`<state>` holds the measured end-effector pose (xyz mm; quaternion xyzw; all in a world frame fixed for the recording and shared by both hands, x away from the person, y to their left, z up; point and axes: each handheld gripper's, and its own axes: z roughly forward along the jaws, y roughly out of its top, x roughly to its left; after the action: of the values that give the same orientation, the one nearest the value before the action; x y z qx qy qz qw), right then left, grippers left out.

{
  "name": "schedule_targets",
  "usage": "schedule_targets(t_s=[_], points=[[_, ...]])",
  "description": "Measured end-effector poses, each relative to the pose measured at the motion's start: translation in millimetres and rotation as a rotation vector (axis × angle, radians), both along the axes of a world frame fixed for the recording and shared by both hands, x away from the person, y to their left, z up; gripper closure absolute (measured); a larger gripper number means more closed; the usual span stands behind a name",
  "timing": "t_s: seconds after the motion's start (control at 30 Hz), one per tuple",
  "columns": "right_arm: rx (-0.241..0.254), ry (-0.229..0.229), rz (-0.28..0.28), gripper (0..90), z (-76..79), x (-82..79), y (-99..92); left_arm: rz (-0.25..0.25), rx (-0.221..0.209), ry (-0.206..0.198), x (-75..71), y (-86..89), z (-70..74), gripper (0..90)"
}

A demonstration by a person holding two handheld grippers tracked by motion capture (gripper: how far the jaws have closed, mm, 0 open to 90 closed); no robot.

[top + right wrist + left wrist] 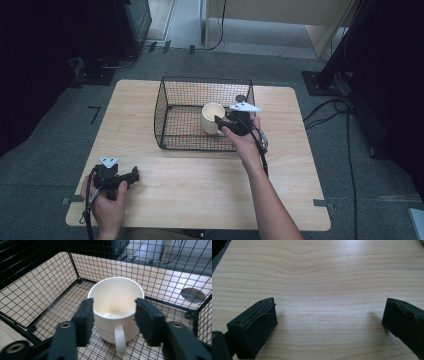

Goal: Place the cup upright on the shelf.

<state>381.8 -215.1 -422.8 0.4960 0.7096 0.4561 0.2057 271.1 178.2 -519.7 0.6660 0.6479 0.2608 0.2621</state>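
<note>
My right gripper point(113, 315) sits at the mug point(116, 307) inside the wire basket point(50, 280), its 2 black pads on either side of the mug's wall, the left pad point(85, 320) against the outside and the right pad point(148, 320) close at the opposite side; I cannot tell whether both pads press on the cup or merely flank it. The mug stands upright on the basket's mesh floor, cream-white, with its handle point(120, 340) pointing toward my gripper, and a little pale residue or glare shows at its bottom, too faint to name. The lower edge of the mug is cut off behind the jaws. In the high view my right hand point(243, 137) reaches over the basket's near wall, wrist raised, forearm running in from the bottom of the table point(200, 200), and the hand hides most of the gripper point(225, 121) beneath its grey plate. The mug point(212, 117) there stands near the basket's point(165, 110) right half. A round dark hole point(192, 294) in the tabletop shows beyond the basket's far corner. My left gripper point(329, 315) hangs low over bare wood near the table's front left corner, jaws spread wide with nothing between them; my left hand point(110, 202) grips it from behind, cable trailing.
</note>
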Motion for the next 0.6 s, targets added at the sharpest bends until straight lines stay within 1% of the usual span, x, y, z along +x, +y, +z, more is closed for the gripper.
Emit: schedule_targets(t_s=[0.07,0.13,0.3,0.4,0.43,0.47,0.5,0.53,0.6], points=[[-0.005,-0.012,-0.005,41.3,3.4,-4.1,0.3,0.0,0.0,0.0,0.0,0.0,0.0,0.0],[-0.009,-0.021,-0.006,33.1,7.4,-8.5,0.6,0.0,0.0,0.0,0.0,0.0,0.0,0.0],[-0.02,-0.035,-0.011,18.2,15.9,-18.2,-0.3,0.0,0.0,0.0,0.0,0.0,0.0,0.0],[-0.024,-0.032,0.003,10.9,20.7,-25.2,-1.0,0.002,-0.001,-0.002,0.1,-0.1,-0.1,0.0],[-0.029,-0.037,0.009,6.9,22.4,-28.6,-1.2,0.001,0.0,-0.002,0.1,0.0,-0.1,0.0],[-0.035,-0.032,0.013,2.1,23.8,-30.9,-1.5,-0.001,0.001,0.0,0.0,0.1,0.0,0.0],[-0.039,-0.024,0.016,0.0,24.7,-32.4,-1.9,-0.001,0.001,0.0,0.0,0.1,0.0,0.0],[-0.041,-0.019,0.03,0.0,26.1,-35.6,-2.8,0.0,0.0,0.0,0.0,0.0,0.0,0.0],[-0.051,-0.03,0.04,0.0,28.0,-42.3,-4.3,0.002,-0.002,-0.002,0.1,-0.2,-0.1,0.0]])
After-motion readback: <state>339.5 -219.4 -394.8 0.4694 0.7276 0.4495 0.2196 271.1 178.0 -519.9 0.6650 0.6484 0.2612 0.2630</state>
